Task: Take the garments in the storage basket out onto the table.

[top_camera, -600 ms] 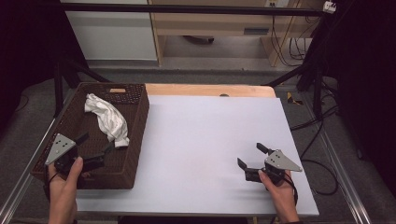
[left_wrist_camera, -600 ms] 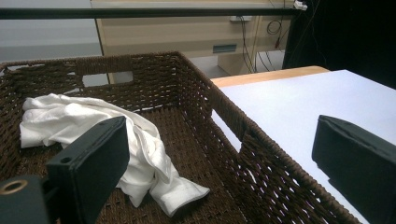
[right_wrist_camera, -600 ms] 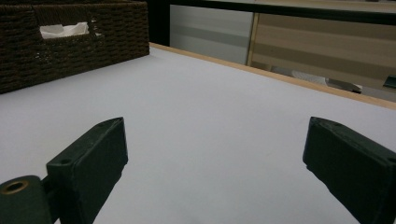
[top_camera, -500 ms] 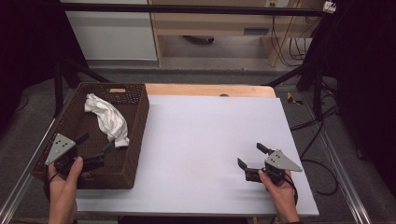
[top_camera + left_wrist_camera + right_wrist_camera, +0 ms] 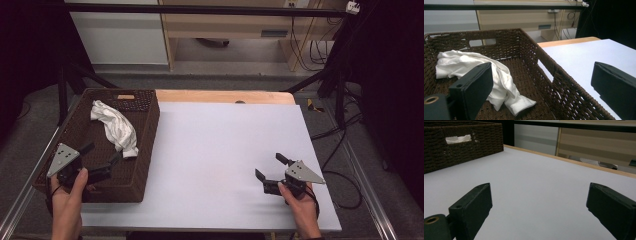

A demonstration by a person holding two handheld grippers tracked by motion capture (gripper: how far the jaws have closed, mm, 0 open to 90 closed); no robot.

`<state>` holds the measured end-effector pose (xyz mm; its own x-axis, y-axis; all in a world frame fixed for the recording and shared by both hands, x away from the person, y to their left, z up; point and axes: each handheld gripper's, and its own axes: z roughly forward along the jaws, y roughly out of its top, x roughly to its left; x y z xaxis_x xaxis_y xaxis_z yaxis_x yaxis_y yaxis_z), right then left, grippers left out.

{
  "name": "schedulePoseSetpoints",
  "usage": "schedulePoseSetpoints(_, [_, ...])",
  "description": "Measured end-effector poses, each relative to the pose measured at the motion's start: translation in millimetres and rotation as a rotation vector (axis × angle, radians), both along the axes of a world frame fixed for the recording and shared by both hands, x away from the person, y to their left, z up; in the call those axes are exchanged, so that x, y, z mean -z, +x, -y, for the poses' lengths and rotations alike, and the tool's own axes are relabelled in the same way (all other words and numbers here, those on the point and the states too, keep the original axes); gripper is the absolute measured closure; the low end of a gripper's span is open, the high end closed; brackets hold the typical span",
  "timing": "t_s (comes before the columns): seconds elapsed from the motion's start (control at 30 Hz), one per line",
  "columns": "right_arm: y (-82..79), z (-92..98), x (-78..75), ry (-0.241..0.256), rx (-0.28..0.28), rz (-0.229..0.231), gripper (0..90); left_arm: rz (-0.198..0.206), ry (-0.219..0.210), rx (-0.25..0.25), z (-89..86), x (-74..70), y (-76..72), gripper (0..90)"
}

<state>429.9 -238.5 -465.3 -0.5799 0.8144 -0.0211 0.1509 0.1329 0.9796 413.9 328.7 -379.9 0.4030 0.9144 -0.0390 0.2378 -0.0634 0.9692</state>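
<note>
Nothing gripped yet: white cloth (image 5: pixel 114 127) lying loose in wicker basket (image 5: pixel 141 165), left tool (image 5: pixel 102 161) spread over the basket, right tool (image 5: pixel 270 167) spread above bare tabletop (image 5: pixel 220 145).

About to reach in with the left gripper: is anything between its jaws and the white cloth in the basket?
No. In the left gripper view, bare woven basket floor separates the open left gripper from the white cloth.
</note>
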Motion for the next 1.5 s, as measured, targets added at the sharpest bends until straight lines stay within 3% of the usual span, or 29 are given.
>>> schedulePoseSetpoints(0.37, [0.9, 0.3, -0.1, -0.002, -0.008, -0.017, 6.2, -0.040, 0.008, -0.009, 11.2, -3.9, 1.3, 3.7])
schedulePoseSetpoints(0.53, [1.6, -0.1, 0.1, 0.004, -0.010, -0.026, 6.1, -0.050, 0.007, -0.004, 14.3, -13.1, 2.3, 4.6])
schedulePoseSetpoints(0.77, [3.8, 0.3, -0.3, 0.013, -0.006, -0.028, 6.1, -0.054, 0.067, 0.022, 21.7, -32.9, 9.3, 4.6])
schedulePoseSetpoints(0.83, [3.6, 0.6, -0.6, 0.013, -0.003, -0.029, 6.1, -0.061, 0.101, 0.021, 22.4, -40.2, 12.6, 4.6])
schedulePoseSetpoints(0.97, [1.7, 0.6, -1.1, 0.015, -0.006, -0.032, 5.8, -0.083, 0.154, 0.026, 22.1, -53.7, 20.7, 4.6])
schedulePoseSetpoints(1.1, [1.6, -1.3, -2.3, 0.008, -0.019, -0.033, 5.8, -0.135, 0.218, 0.021, 20.8, -58.4, 34.1, 4.9])
schedulePoseSetpoints(1.3, [0.9, -4.4, -2.6, -0.002, -0.023, -0.041, 5.5, -0.223, 0.259, 0.011, 13.9, -57.3, 58.2, 5.1])
schedulePoseSetpoints(1.5, [0.4, -4.1, -1.3, -0.011, -0.019, -0.047, 5.3, -0.250, 0.293, -0.018, 10.5, -59.5, 88.0, 5.2])
